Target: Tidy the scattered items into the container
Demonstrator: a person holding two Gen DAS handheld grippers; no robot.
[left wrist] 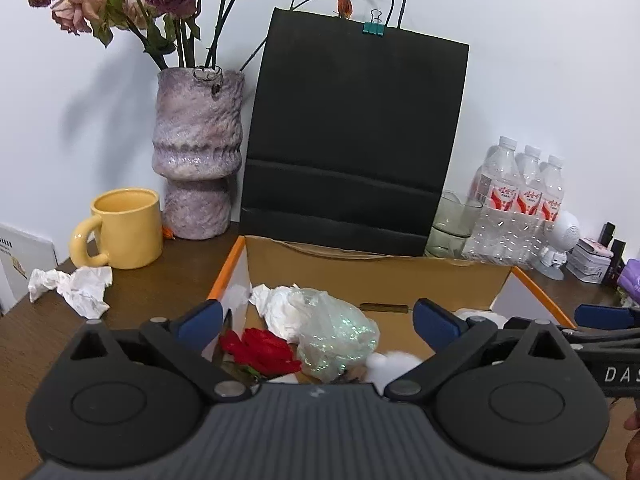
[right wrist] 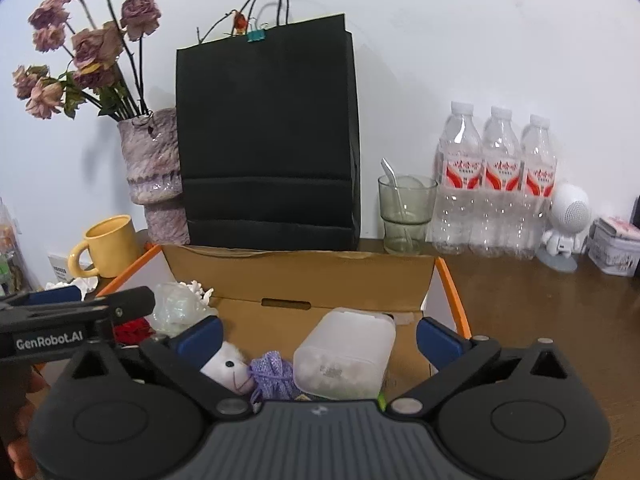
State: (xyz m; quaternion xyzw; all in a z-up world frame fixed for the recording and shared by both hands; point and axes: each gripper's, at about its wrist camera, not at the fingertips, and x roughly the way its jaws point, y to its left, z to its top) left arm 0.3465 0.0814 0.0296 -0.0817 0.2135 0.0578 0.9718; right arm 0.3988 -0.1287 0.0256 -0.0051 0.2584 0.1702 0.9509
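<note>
Cardboard box (right wrist: 304, 280): plastic jar (right wrist: 344, 356) (right view only); both tools spread wide, grasping nothing.

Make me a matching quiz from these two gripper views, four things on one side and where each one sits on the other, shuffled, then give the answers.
Things:
1. red flower
2. crumpled tissue
3. spoon
4. binder clip

Places:
A. standing in the green glass
B. on the top edge of the black paper bag
C. inside the cardboard box
D. on the wooden table in front of the yellow mug

Pairs: 1-C, 2-D, 3-A, 4-B
</note>
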